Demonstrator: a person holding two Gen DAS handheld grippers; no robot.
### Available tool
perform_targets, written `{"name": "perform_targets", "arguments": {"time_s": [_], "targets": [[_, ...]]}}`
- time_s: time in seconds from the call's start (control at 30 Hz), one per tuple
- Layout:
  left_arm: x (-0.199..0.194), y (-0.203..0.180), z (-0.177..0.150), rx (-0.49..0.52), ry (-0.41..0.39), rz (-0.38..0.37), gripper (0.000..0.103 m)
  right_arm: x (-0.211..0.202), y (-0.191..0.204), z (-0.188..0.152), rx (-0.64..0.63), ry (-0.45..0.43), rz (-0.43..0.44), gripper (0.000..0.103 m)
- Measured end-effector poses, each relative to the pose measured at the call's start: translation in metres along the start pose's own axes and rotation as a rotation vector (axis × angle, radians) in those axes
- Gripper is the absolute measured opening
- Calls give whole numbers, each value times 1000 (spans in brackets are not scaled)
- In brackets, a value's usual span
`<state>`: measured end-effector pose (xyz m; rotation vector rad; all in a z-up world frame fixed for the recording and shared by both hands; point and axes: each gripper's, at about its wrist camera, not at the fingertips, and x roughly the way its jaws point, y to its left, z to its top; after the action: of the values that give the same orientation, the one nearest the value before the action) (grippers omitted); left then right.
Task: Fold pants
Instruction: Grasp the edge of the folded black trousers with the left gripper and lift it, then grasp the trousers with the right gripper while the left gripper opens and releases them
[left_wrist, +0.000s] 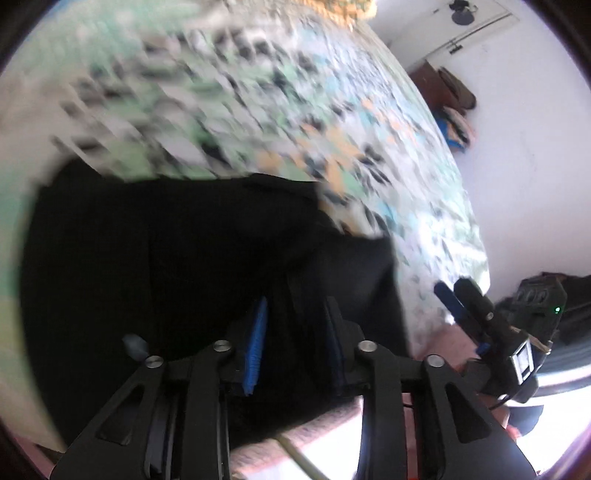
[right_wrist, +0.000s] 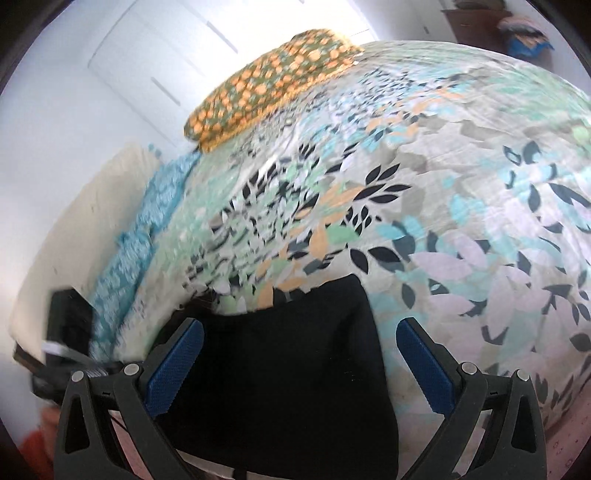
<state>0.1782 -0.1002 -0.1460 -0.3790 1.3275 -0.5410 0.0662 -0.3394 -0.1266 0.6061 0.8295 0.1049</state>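
The pants (right_wrist: 280, 369) are plain black, without any pattern. Under them the bedsheet (right_wrist: 461, 206) is pale grey-white, printed with leaves in black, mint green, light blue, lilac and orange. At 11 o'clock in the right wrist view, the pillow (right_wrist: 273, 85) is olive green dotted with orange blossoms. At 9 o'clock a turquoise cloth (right_wrist: 140, 243) shows a white mottled print. Both grippers have black frames; the right gripper (right_wrist: 299, 365) carries blue ribbed finger pads, as does the left gripper (left_wrist: 295, 350).
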Motion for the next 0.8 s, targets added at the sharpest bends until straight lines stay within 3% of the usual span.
{"name": "perform_targets", "arguments": {"time_s": [0.03, 0.1, 0.13, 0.2, 0.33, 0.4, 0.53, 0.63, 0.7, 0.8], "targets": [[-7, -5, -2, 8, -21, -65, 26, -4, -2, 0, 8, -8, 18, 103], [-34, -11, -3, 67, -85, -70, 32, -5, -2, -1, 12, 2, 61, 103], [-53, -11, -3, 100, -134, -42, 36, -2, -1, -1, 9, 20, 89, 103], [-87, 1, -2, 117, -225, 14, 56, 11, 7, -3, 2, 67, 163, 103], [-150, 61, -19, 28, -403, 116, 64, 52, 29, -20, 45, 274, 466, 102], [-161, 98, -35, -46, -444, 214, 64, 64, 41, -29, 52, 344, 542, 101], [-153, 171, -65, -195, -466, 328, 64, 78, 58, -32, -68, 413, 498, 94], [-138, 200, -77, -303, -411, 330, 58, 88, 62, -36, -117, 470, 482, 92], [-142, 205, -77, -314, -427, 264, 54, 89, 66, -42, -181, 492, 434, 92], [-149, 194, -73, -248, -471, 304, 57, 91, 74, -57, -322, 520, 320, 92]]}}
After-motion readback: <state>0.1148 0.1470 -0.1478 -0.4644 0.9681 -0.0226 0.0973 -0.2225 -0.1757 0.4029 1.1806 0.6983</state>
